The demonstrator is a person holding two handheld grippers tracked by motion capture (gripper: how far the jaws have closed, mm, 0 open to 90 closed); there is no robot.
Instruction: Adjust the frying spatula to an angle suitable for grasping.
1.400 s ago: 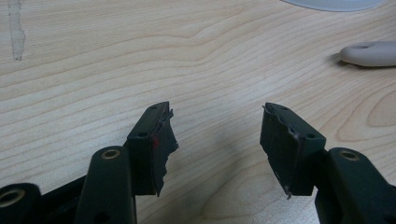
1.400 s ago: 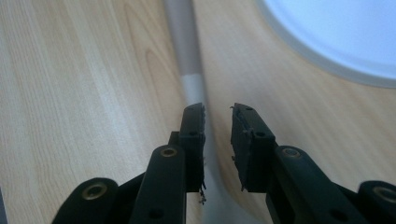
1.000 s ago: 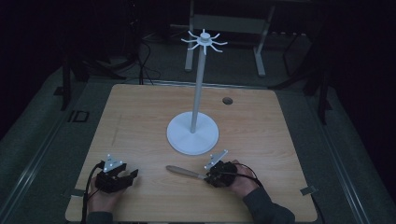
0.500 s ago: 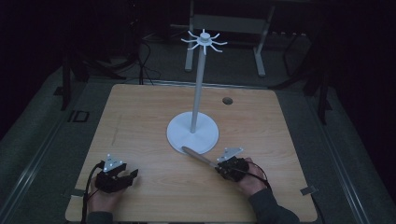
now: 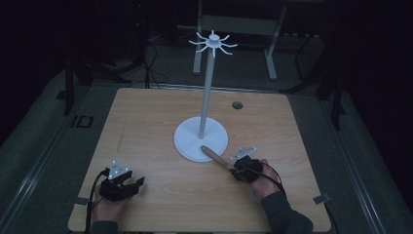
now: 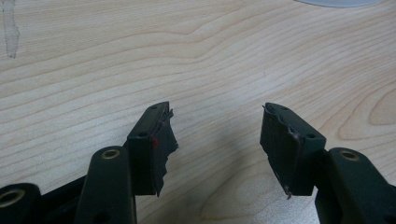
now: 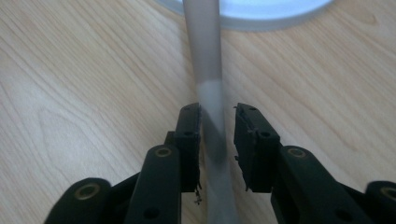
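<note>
A white stand (image 5: 207, 97) with a ring of hooks at its top rises from a round base (image 5: 187, 141) in the middle of the wooden table. A long utensil (image 5: 214, 157) with a brownish handle lies slanted, its far end on the rim of the base. In the right gripper view the utensil (image 7: 208, 70) runs between the jaws of my right gripper (image 7: 217, 116). Those jaws have just been opening, and a gap shows beside the right pad. My right gripper (image 5: 234, 168) points toward the base (image 7: 261, 14). My left gripper (image 5: 136, 183) rests near the front left, open and empty (image 6: 215, 135).
A small dark hole (image 5: 237, 105) sits in the table top behind the stand. A faint tape mark (image 6: 10, 28) lies on the wood to the left. Metal table legs (image 5: 270, 53) and cables stand on the dark floor beyond the far edge.
My right gripper moved right and swung the utensil from lying leftward to pointing at the stand's base, where its tip now rests. The left gripper kept still.
</note>
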